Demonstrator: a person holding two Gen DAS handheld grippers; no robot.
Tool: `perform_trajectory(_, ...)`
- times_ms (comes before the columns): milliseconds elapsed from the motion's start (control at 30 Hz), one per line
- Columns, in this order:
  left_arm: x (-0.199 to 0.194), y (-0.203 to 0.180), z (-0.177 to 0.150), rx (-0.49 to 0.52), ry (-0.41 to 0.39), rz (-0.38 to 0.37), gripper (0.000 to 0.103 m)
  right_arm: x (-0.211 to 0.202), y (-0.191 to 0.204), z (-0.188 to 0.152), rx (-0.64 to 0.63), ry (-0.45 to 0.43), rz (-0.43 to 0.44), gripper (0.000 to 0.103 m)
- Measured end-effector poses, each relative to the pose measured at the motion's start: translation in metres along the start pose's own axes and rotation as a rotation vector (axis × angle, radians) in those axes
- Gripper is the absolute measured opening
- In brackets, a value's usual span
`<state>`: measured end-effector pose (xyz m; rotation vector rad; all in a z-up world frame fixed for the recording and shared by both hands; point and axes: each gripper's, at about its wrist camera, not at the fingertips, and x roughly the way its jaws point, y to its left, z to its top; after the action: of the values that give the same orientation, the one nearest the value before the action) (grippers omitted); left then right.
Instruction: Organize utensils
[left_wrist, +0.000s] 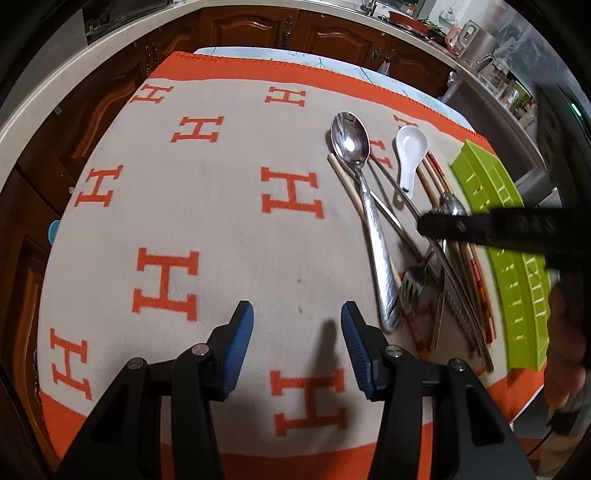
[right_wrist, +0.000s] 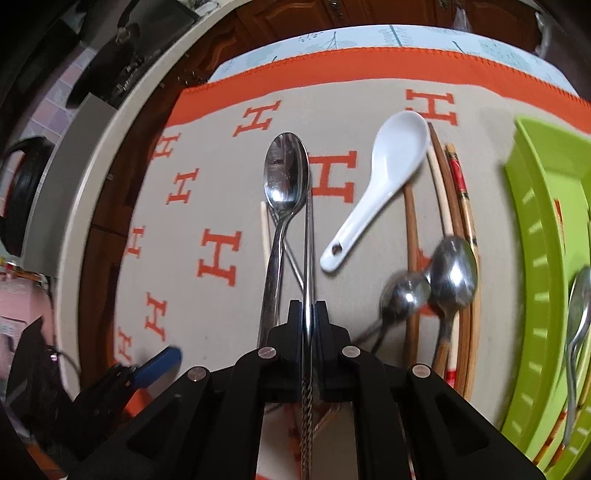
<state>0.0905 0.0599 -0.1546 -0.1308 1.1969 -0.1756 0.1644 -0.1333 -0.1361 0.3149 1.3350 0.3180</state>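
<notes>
Utensils lie in a loose pile on the orange and grey cloth: a large steel spoon, a white ceramic spoon, a fork, smaller steel spoons and wooden chopsticks. A green slotted tray stands to their right; a spoon lies in the tray. My right gripper is shut on a metal chopstick, holding it over the pile; it shows as a black bar in the left wrist view. My left gripper is open and empty above the cloth, left of the pile.
Dark wooden cabinets and a pale countertop edge ring the table. Jars and kitchenware stand on the counter at the far right. The cloth's left half shows only its H pattern.
</notes>
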Motion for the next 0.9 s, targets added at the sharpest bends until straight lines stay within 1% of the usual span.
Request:
perform_trajectory(133, 0.002, -0.005, 0.013, -0.004, 0.006, -0.024, 0.048, -0.02, -0.017, -0.014, 0.049, -0.027, 0.056, 0.006)
perform_trajectory(233, 0.002, -0.016, 0.028, 0.016, -0.003, -0.034, 0.048, -0.034, -0.028, -0.023, 0.075, -0.047, 0.084, 0.005)
perform_trajectory(400, 0.0, -0.04, 0.05, 0.067, -0.014, -0.04, 0.048, -0.063, -0.046, -0.037, 0.108, -0.098, 0.119, 0.006)
perform_trajectory(533, 0.006, -0.065, 0.069, 0.126, -0.005, -0.032, 0.048, -0.098, -0.066, -0.05, 0.14, -0.162, 0.14, 0.006)
perform_trajectory(600, 0.009, -0.079, 0.08, 0.157, -0.008, -0.023, 0.048, -0.117, -0.079, -0.055, 0.16, -0.199, 0.132, 0.005)
perform_trajectory(667, 0.015, -0.095, 0.092, 0.197, -0.015, 0.002, 0.047, -0.134, -0.093, -0.061, 0.181, -0.233, 0.119, 0.005)
perform_trajectory(700, 0.018, -0.101, 0.095, 0.212, -0.015, 0.007, 0.043, -0.143, -0.102, -0.064, 0.199, -0.255, 0.106, 0.006)
perform_trajectory(767, 0.028, -0.114, 0.107, 0.237, -0.004, 0.035, 0.039, -0.157, -0.121, -0.068, 0.234, -0.286, 0.089, 0.005)
perform_trajectory(833, 0.04, -0.124, 0.117, 0.239, 0.018, 0.036, 0.037, -0.169, -0.145, -0.075, 0.278, -0.313, 0.057, 0.005)
perform_trajectory(900, 0.052, -0.132, 0.127, 0.232, 0.048, 0.016, 0.037, -0.176, -0.162, -0.079, 0.308, -0.325, 0.037, 0.005)
